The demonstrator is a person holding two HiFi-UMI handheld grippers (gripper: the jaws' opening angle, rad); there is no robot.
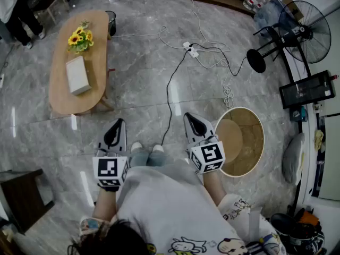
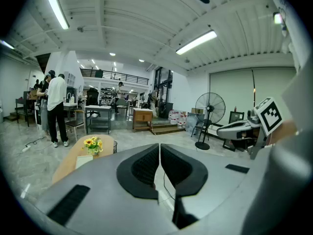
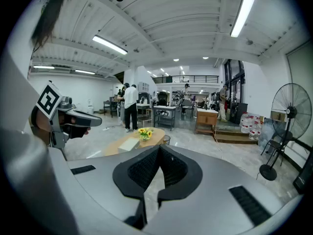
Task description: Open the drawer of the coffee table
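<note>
A person holds the left gripper (image 1: 119,122) and right gripper (image 1: 190,116) forward, both jaws closed and empty. The oval coffee table (image 1: 64,100) stands far left, its long axis running near-to-far, closer to the left gripper.

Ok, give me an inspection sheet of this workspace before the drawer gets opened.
Surface: oblong wooden coffee table, well ahead and to the left.
Job's things: its drawer cannot be made out from here.
Clutter: sunflowers and a white box on the tabletop.
Grippers: left tool and right tool both shut, empty, far from the table.
Cables: black cable runs from a white power strip.
Surroundings: standing fan, round wooden side table, black bin by the table's far end.
</note>
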